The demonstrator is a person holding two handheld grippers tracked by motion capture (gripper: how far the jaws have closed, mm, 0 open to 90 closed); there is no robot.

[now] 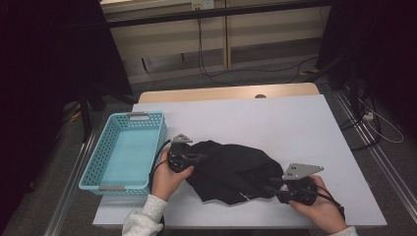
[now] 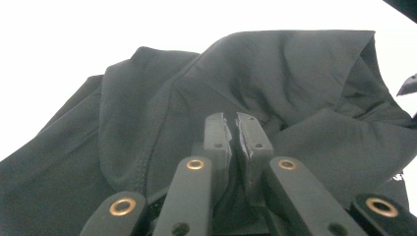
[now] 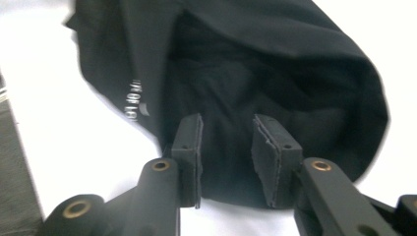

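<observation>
White-covered table [image 1: 295,123], blue basket [image 1: 123,150] at left: black garment [image 1: 231,169] heaped mid-table, left gripper [image 1: 193,158] clamped on its fabric, right gripper [image 1: 275,189] parted at its edge; risk: cloth slipping from one-sided hold.

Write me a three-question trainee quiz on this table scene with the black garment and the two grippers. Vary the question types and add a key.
1. True or false: the left gripper is shut on a fold of the black garment.
2. Multiple choice: how do the jaws of the right gripper stand? A. pinched on the cloth; B. apart, with the garment's edge in front of them; C. clamped on the basket's rim.
3. Short answer: what sits on the white table at the garment's left, and what is in it?

Key
1. True.
2. B.
3. A light blue basket with perforated walls; nothing can be seen inside it.
</observation>
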